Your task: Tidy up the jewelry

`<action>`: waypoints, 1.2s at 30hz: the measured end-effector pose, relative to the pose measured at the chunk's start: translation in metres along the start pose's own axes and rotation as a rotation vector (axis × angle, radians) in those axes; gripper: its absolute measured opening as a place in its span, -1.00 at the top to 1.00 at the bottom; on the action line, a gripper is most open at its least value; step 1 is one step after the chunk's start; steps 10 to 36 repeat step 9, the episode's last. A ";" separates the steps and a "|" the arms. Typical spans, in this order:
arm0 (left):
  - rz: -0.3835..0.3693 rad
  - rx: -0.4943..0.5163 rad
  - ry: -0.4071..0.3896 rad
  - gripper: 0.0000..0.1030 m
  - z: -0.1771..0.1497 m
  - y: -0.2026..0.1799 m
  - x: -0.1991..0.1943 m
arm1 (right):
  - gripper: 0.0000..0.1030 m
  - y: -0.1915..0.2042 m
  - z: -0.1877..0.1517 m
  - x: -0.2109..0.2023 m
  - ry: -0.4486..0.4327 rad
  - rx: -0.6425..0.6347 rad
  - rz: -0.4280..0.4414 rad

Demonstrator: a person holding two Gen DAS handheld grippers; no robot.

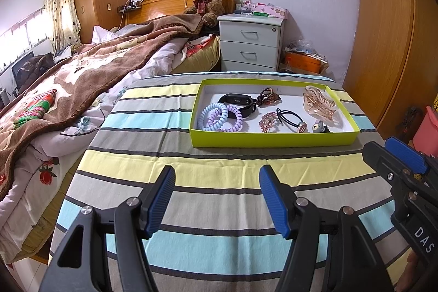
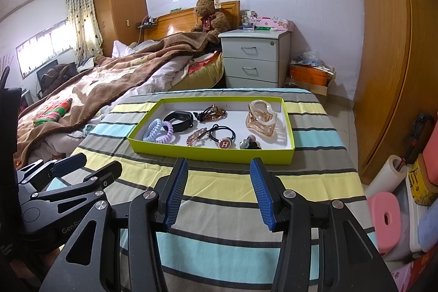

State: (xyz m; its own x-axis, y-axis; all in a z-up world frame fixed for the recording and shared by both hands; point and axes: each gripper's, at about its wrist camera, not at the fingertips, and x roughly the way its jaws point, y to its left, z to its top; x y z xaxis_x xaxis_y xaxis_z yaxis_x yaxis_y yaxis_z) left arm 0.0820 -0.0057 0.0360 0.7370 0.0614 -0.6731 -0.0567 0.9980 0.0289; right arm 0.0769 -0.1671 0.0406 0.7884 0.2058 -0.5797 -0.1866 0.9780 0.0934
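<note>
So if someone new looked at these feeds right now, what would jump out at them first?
Probably the lime-green tray at the far middle of the striped tablecloth, with hair ties, a black smart band and a big amber claw clip lying in it. Next, the blue-padded fingers of both grippers, open and empty over the cloth in front of the tray. Behind, a brown teddy bear sits at the headboard of the unmade bed.
</note>
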 end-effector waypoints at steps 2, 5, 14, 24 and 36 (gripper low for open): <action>-0.002 0.002 -0.001 -0.28 0.000 -0.001 0.001 | 0.06 0.000 0.000 0.000 0.001 0.000 0.000; -0.003 0.001 0.003 -0.28 0.000 -0.002 0.002 | 0.07 0.000 0.000 -0.001 0.000 0.000 -0.001; -0.003 -0.001 0.008 -0.28 -0.001 -0.002 0.004 | 0.07 0.000 0.000 0.000 0.001 -0.001 -0.001; -0.003 -0.001 0.008 -0.28 -0.001 -0.002 0.004 | 0.07 0.000 0.000 0.000 0.001 -0.001 -0.001; -0.003 -0.001 0.008 -0.28 -0.001 -0.002 0.004 | 0.07 0.000 0.000 0.000 0.001 -0.001 -0.001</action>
